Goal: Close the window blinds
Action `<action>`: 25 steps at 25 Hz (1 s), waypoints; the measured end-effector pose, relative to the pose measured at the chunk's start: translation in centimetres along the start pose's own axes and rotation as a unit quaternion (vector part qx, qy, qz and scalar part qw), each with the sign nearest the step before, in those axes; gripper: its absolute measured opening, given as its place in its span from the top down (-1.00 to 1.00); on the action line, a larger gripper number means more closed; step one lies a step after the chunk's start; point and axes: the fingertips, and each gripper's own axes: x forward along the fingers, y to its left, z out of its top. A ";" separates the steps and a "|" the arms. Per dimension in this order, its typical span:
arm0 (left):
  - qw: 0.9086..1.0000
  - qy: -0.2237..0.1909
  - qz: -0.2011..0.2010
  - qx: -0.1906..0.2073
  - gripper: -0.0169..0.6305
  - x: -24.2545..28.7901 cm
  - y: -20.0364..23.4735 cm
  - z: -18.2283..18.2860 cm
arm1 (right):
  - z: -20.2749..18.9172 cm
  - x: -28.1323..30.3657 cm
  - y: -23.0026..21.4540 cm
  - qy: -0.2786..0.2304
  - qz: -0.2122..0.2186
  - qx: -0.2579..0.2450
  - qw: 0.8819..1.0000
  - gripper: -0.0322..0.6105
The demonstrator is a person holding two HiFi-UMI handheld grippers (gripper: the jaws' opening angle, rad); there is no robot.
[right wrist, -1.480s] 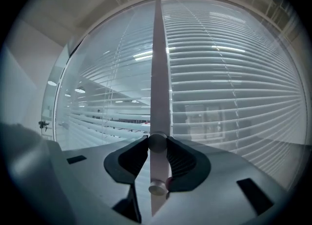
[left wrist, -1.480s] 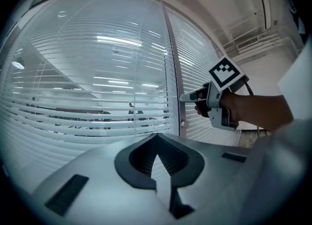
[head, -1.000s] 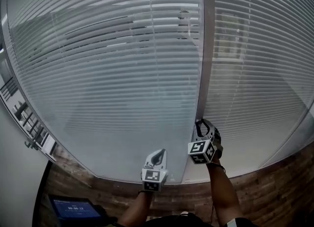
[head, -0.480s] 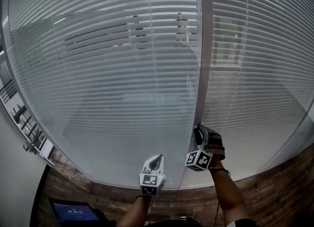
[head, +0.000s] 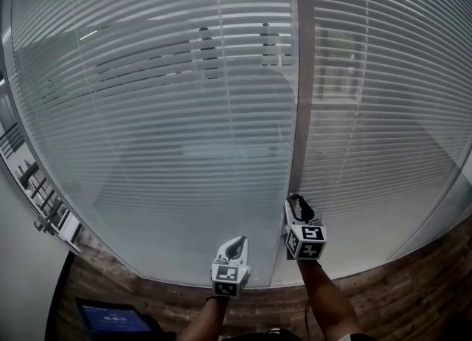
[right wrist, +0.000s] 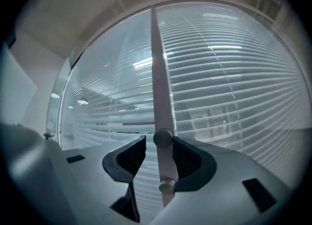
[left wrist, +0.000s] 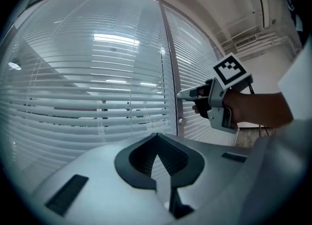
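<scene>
White slatted blinds hang behind glass on both sides of a grey upright post. My right gripper points level at the post's lower part. In the right gripper view its jaws have just been opening and stand open around a small round knob on the post. A gap shows at the left pad. A second knob sits lower on the post. My left gripper hovers to the left, in front of the glass. Its jaws are shut on nothing. The left gripper view shows the right gripper at the post.
The glass wall curves round in front of me, with a wood-look floor below it. A lit screen lies at the lower left. A rail with brackets runs along the left wall.
The right gripper has rolled about its own line at the post, so its marker cube now faces up. Through the left pane the shapes behind show more clearly. The left gripper has stayed put.
</scene>
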 end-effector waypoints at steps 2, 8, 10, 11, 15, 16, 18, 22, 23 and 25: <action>1.000 0.005 -0.004 0.002 0.95 0.1 -0.4 -0.5 | 0.3 0.2 -0.3 0.006 -0.009 0.052 0.999 0.43; 1.000 0.005 -0.002 0.000 0.95 0.0 -0.3 -0.4 | 0.7 0.1 -1.2 0.006 -0.015 0.127 0.992 0.49; 1.000 0.005 0.002 0.003 0.95 0.0 0.0 -0.4 | 0.7 0.3 -1.2 0.002 -0.010 0.117 0.993 0.49; 1.000 0.004 0.002 0.003 0.95 0.0 0.1 -0.4 | 0.7 0.4 -1.2 -0.002 -0.008 0.107 0.994 0.49; 1.000 0.002 0.006 0.001 0.95 -0.1 0.3 -0.2 | 0.7 0.6 -0.9 -0.012 -0.024 -0.002 1.000 0.50; 1.000 0.003 0.007 0.006 0.95 -0.1 0.3 -0.2 | 0.7 0.7 -0.8 -0.015 -0.029 -0.035 0.999 0.50; 1.000 0.005 0.007 0.022 0.95 0.0 0.0 -0.2 | 0.7 0.7 -0.6 -0.014 -0.035 -0.085 0.996 0.50; 1.000 0.012 -0.004 0.029 0.95 -0.1 -0.7 0.3 | 0.7 0.6 0.0 0.000 -0.038 -0.173 0.984 0.50; 1.000 0.012 -0.005 0.029 0.95 -0.1 -0.6 0.4 | 0.6 0.6 0.1 0.004 -0.039 -0.202 0.979 0.50; 0.999 0.011 -0.006 0.032 0.95 0.0 -0.6 0.5 | 0.7 0.6 0.4 0.010 -0.041 -0.262 0.964 0.50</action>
